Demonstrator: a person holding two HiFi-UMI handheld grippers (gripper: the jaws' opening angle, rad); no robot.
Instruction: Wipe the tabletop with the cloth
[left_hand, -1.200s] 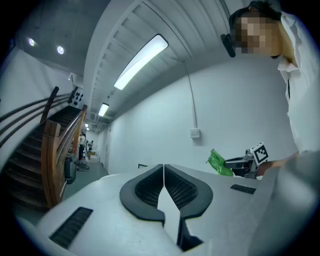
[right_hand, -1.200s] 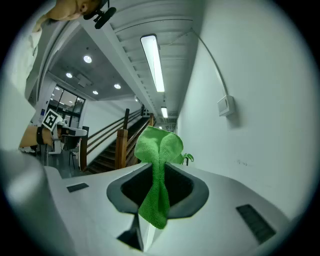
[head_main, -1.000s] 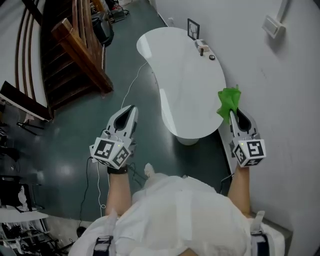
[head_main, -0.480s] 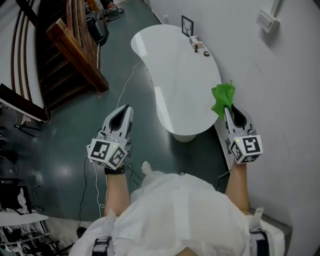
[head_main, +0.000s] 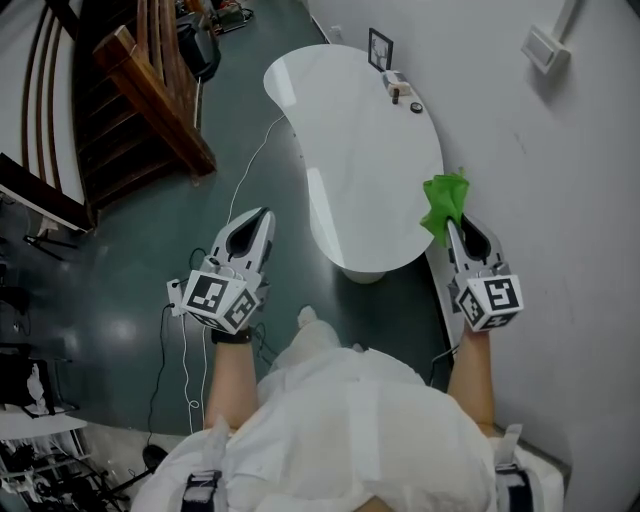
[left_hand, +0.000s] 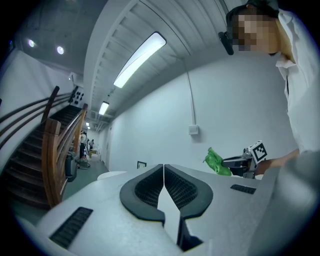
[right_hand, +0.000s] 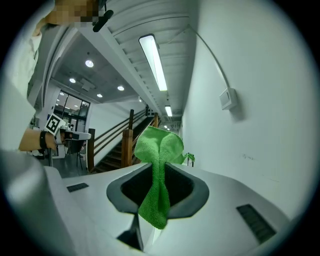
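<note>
A white kidney-shaped tabletop (head_main: 360, 150) lies ahead of me, between the wall and the dark green floor. A green cloth (head_main: 443, 205) is pinched in my right gripper (head_main: 455, 222), bunched above the jaws and hanging just off the table's near right edge. From the right gripper view the cloth (right_hand: 159, 172) runs up between the shut jaws. My left gripper (head_main: 258, 218) hovers over the floor to the left of the table, jaws pressed together with nothing in them. In the left gripper view the tips (left_hand: 163, 167) meet, and the cloth (left_hand: 216, 162) shows at the right.
Small objects (head_main: 403, 93) and a framed marker card (head_main: 381, 49) stand at the table's far edge by the white wall. A wooden staircase (head_main: 140, 80) rises at the left. A thin cable (head_main: 255, 175) runs across the floor. A wall box (head_main: 545, 48) hangs upper right.
The view has shifted slightly; the table sits a little nearer and both grippers stay in about the same places. The cloth is still held in the right gripper.
</note>
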